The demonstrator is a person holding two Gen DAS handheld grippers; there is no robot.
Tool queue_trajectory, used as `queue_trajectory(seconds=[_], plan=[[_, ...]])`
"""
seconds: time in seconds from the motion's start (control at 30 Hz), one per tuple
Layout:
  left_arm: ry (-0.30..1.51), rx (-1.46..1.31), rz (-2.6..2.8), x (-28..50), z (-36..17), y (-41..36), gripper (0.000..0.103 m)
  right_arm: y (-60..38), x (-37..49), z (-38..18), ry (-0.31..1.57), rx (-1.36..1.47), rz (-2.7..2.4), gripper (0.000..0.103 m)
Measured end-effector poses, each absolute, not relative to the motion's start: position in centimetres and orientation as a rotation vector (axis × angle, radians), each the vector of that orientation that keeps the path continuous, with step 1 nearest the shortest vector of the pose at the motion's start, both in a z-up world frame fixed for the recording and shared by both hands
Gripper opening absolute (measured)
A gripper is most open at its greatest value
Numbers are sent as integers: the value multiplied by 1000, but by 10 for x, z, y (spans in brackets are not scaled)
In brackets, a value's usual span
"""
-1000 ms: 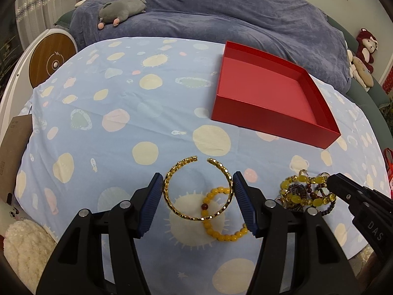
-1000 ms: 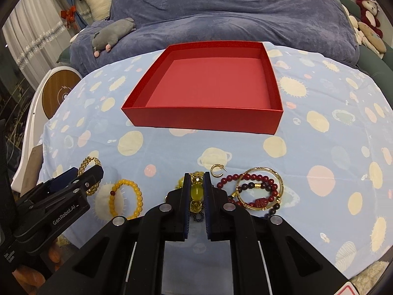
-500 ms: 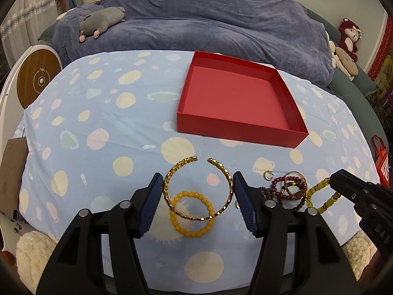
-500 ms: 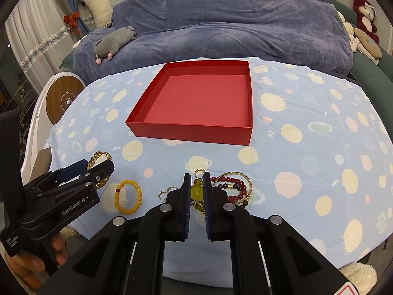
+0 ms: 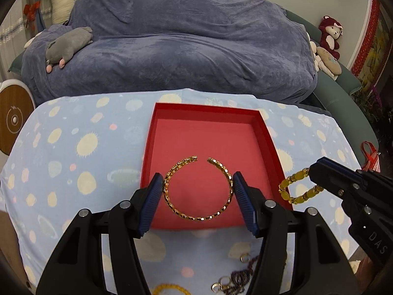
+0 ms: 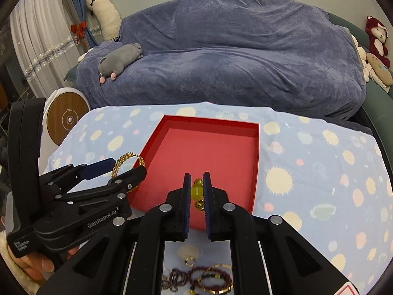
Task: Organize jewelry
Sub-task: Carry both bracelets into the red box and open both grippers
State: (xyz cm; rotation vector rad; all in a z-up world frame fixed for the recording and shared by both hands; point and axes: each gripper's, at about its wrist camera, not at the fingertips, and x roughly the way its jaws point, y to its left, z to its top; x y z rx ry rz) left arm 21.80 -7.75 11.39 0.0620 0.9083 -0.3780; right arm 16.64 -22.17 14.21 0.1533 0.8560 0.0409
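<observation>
My left gripper (image 5: 198,189) is shut on an open gold bangle (image 5: 196,217), held above the near part of the red box (image 5: 203,113). The bangle also shows in the right wrist view (image 6: 127,158). My right gripper (image 6: 197,191) is shut on a yellow bead bracelet (image 6: 196,191) above the box's near edge (image 6: 211,123); the bracelet (image 5: 292,186) hangs at the box's right side in the left wrist view. The box floor is bare.
Several bead bracelets and small rings (image 6: 203,277) lie on the spotted blue cloth (image 6: 307,172) in front of the box. A yellow bracelet (image 5: 169,288) lies at the near edge. A blue-covered sofa (image 5: 172,56) with soft toys stands behind the table.
Both grippers have lifted their bracelets off the cloth and moved forward, from the table's near edge to above the red box.
</observation>
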Motion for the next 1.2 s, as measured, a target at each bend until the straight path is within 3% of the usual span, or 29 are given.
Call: queue_trajectory(seconds=[0.33, 0.67, 0.83, 0.9, 1.2], plan=[[957, 83, -375, 323, 75, -111, 56, -238, 282, 103, 893, 205, 60, 9], [1018, 155, -357, 367, 32, -128, 56, -267, 326, 48, 980, 179, -12, 10], [997, 144, -326, 365, 35, -126, 66, -272, 317, 54, 937, 111, -82, 40], [983, 130, -326, 361, 41, -122, 67, -275, 307, 63, 906, 110, -94, 44], [911, 82, -333, 304, 84, -91, 70, -284, 236, 111, 812, 138, -109, 45]])
